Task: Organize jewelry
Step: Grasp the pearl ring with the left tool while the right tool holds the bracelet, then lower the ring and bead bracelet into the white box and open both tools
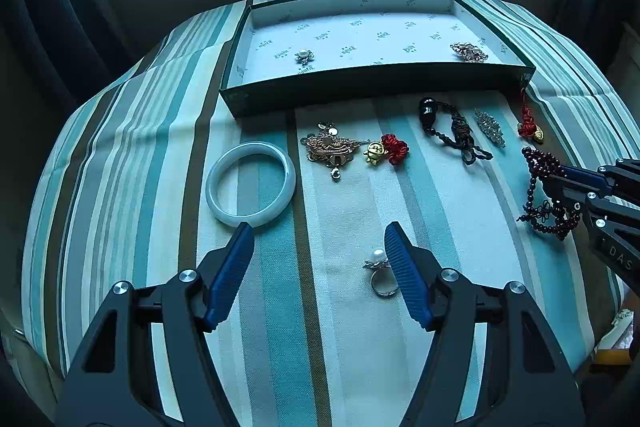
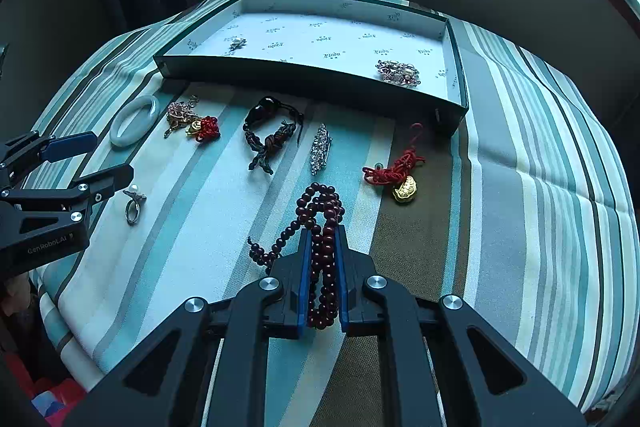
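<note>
Dark-red bead strand (image 2: 322, 227) in right gripper (image 2: 323, 239); two brooches in box (image 2: 456, 67).

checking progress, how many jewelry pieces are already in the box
2: a pearl brooch near the box's left end, and a rose-gold cluster piece at its right end.

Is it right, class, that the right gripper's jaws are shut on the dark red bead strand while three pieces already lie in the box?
Not quite: only two pieces lie in the box, the pearl piece and the rhinestone brooch, as the right wrist view shows. The right gripper does grip the bead strand.
</note>
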